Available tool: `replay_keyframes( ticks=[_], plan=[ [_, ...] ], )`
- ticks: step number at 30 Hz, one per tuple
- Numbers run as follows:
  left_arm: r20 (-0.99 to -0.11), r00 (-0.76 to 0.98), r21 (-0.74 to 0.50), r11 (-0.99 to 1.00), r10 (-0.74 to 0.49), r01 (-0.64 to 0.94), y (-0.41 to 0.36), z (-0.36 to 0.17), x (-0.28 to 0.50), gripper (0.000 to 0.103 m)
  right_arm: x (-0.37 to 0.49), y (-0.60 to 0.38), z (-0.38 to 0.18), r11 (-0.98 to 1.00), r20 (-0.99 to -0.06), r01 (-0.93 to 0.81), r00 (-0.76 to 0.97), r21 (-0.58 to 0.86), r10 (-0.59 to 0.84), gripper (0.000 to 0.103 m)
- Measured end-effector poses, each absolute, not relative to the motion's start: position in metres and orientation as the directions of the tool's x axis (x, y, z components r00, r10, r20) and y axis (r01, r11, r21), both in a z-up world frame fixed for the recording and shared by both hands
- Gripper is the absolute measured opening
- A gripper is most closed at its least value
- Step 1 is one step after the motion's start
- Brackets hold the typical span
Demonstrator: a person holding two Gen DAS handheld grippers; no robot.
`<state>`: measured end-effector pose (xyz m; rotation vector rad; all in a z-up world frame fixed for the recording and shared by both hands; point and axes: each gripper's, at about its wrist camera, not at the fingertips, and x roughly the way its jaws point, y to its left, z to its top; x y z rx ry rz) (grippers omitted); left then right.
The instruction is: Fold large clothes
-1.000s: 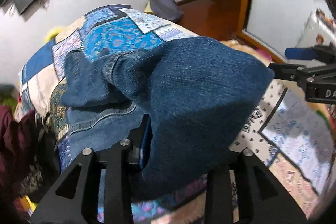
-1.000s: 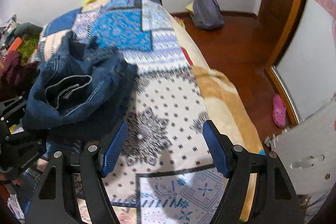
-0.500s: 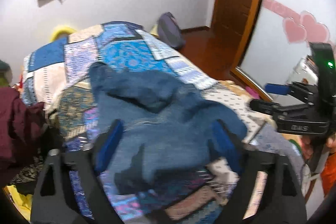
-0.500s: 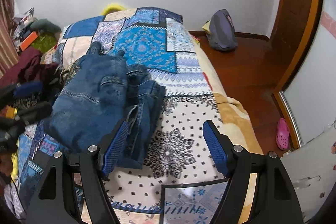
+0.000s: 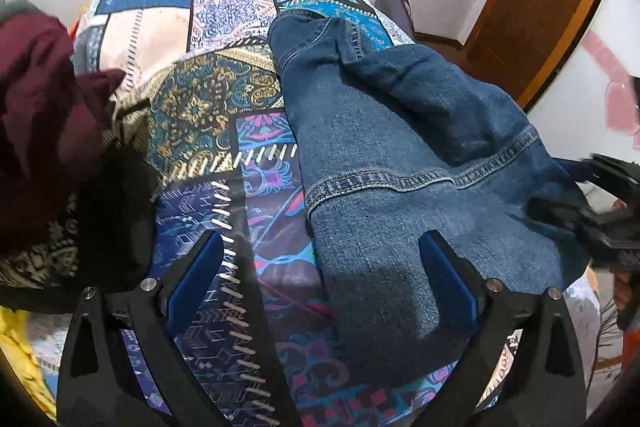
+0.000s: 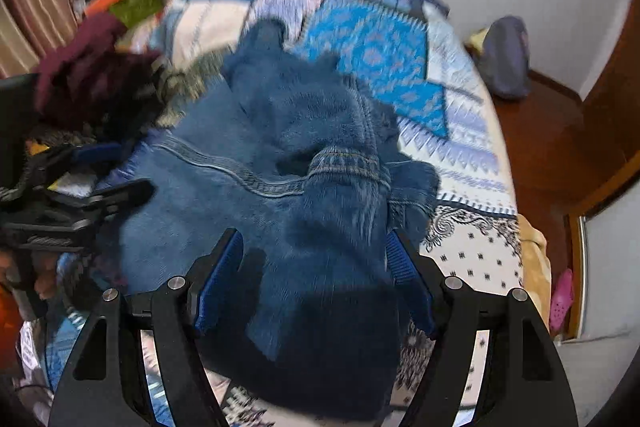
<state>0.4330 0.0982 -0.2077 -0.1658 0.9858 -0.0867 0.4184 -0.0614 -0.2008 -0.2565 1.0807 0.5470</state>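
A pair of dark blue jeans (image 5: 380, 163) lies folded in a bundle on the patchwork bedspread (image 5: 224, 115). It also shows in the right wrist view (image 6: 304, 187), blurred. My left gripper (image 5: 320, 267) is open, its jaws wide, low over the near left edge of the jeans. My right gripper (image 6: 314, 267) is open, its jaws straddling the near end of the jeans. The right gripper shows at the right edge of the left wrist view (image 5: 592, 211). The left gripper shows at the left edge of the right wrist view (image 6: 80, 203).
A heap of maroon and black clothes (image 5: 44, 115) lies at the bed's left side. A grey backpack (image 6: 506, 59) sits on the wooden floor by the far wall. A wooden door frame (image 5: 560, 11) and a pink shoe (image 6: 562, 295) are to the right.
My left gripper let go of the jeans and opened, and the jeans dropped flat on the bed. Both grippers then moved down close over the near end of the jeans.
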Motion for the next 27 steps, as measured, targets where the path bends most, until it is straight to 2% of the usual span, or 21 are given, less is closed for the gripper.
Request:
replay_keyframes(
  ticks=[4, 6, 12, 17, 21, 24, 27],
  plan=[
    [-0.812, 0.568, -0.146, 0.989, -0.13, 0.018, 0.094, -0.211, 0.428, 0.101, 0.456, -0.083, -0.206, 0.891, -0.893, -0.439, 0.347, 0.116, 0.287, 0.071],
    [-0.809, 0.573, -0.146, 0.989, -0.131, 0.02, 0.093, -0.21, 0.427, 0.101, 0.47, -0.105, -0.217, 0.903, -0.884, -0.359, 0.309, 0.233, 0.351, 0.071],
    [-0.814, 0.563, -0.162, 0.987, -0.144, 0.019, 0.089, -0.212, 0.427, 0.101, 0.452, -0.126, -0.249, 0.938, -0.888, -0.265, 0.342, 0.223, 0.308, 0.072],
    [-0.824, 0.554, -0.131, 0.991, -0.116, 0.013, 0.088, -0.211, 0.425, 0.101, 0.422, -0.117, -0.219, 0.943, -0.881, -0.309, 0.402, 0.127, 0.25, 0.072],
    [-0.831, 0.55, -0.103, 0.995, -0.087, 0.001, 0.085, -0.209, 0.424, 0.101, 0.403, -0.113, -0.203, 0.912, -0.869, -0.4, 0.416, 0.091, 0.269, 0.074],
    [-0.83, 0.554, -0.08, 0.997, -0.059, -0.013, 0.082, -0.208, 0.421, 0.101, 0.389, -0.116, -0.215, 0.902, -0.875, -0.418, 0.393, 0.103, 0.282, 0.074],
    [-0.831, 0.554, -0.068, 0.998, -0.048, -0.014, 0.079, -0.208, 0.417, 0.101, 0.383, -0.127, -0.23, 0.912, -0.872, -0.369, 0.371, 0.178, 0.32, 0.076]
  ],
)
